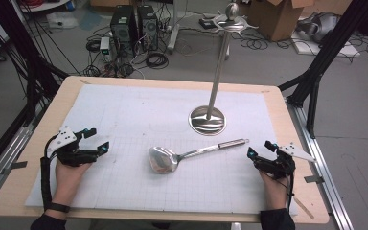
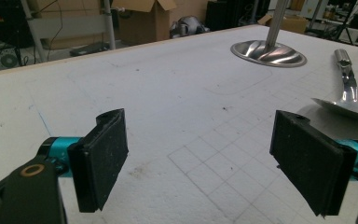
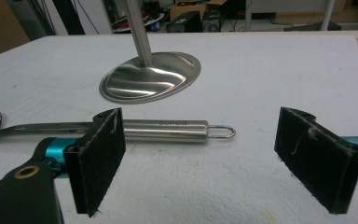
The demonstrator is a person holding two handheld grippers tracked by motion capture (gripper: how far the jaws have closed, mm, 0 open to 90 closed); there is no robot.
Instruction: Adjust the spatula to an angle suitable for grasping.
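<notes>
1. I see the left gripper [image 1: 97, 139] spread wide, holding nothing – right gripper [image 1: 260, 148] likewise.
2. Steel ladle [image 1: 165, 159] lies flat mid-mat between them, near the stand [image 1: 208, 120].

Cardboard box [image 1: 279, 17] & PC towers [image 1: 134, 29] on floor; cables.

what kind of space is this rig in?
Probably a robotics or data-collection lab, not a kitchen. The table sits inside a black metal frame, with computer towers and loose cables on the floor, cardboard boxes behind, and a gridded white mat as the work surface.
</notes>
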